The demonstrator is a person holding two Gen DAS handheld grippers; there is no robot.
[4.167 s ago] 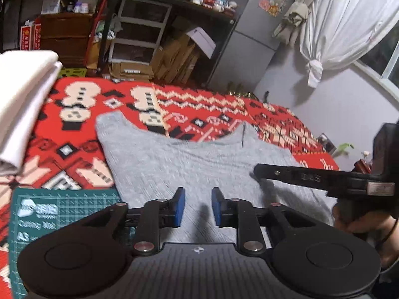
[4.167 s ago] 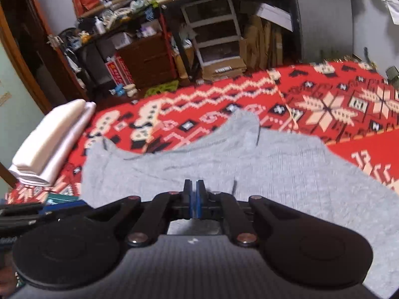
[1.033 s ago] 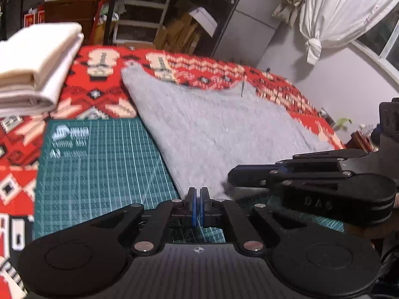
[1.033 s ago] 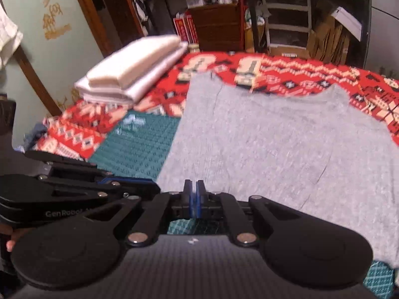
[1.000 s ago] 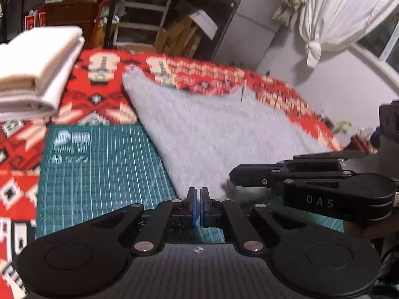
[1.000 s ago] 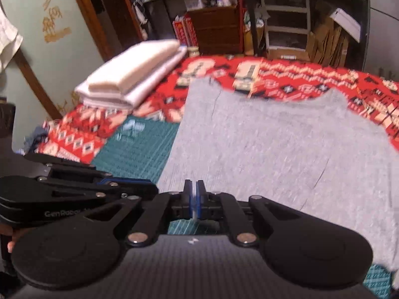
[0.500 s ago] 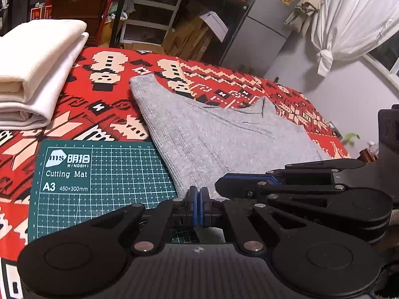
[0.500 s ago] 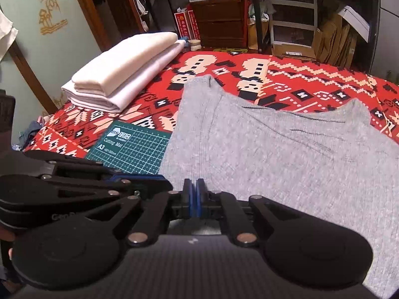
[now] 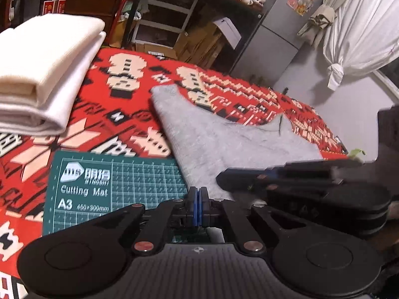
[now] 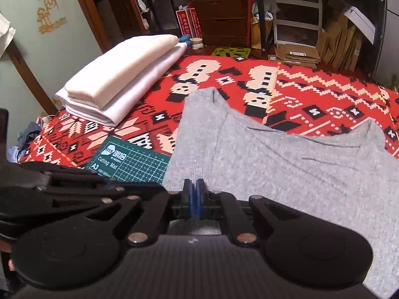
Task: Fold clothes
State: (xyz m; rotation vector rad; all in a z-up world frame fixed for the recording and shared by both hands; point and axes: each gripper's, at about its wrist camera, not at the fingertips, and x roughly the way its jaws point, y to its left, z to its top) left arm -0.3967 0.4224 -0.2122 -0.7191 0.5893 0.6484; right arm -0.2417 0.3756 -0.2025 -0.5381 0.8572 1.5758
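Gray garment (image 10: pixel 286 164) over cutting mat (image 9: pixel 119 182), near white stack (image 10: pixel 119 77), seemingly pinched by both closed tools (image 9: pixel 198 199) (image 10: pixel 193 194).

Left gripper (image 9: pixel 198 205): jaws pressed together, blue pads touching, held low and level. Right gripper (image 10: pixel 193 200): jaws likewise pressed together, held level just beside the left one, the two bodies nearly side by side.

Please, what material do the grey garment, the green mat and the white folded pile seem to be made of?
The grey garment looks like soft heathered knit, probably cotton jersey: speckled grey, limp creases. The green mat seems to be matte vinyl or rubber: flat, with a printed grid and the words "Cutting Mat". The white folded pile looks like thick matte woven or knit cloth; the fibre cannot be told.
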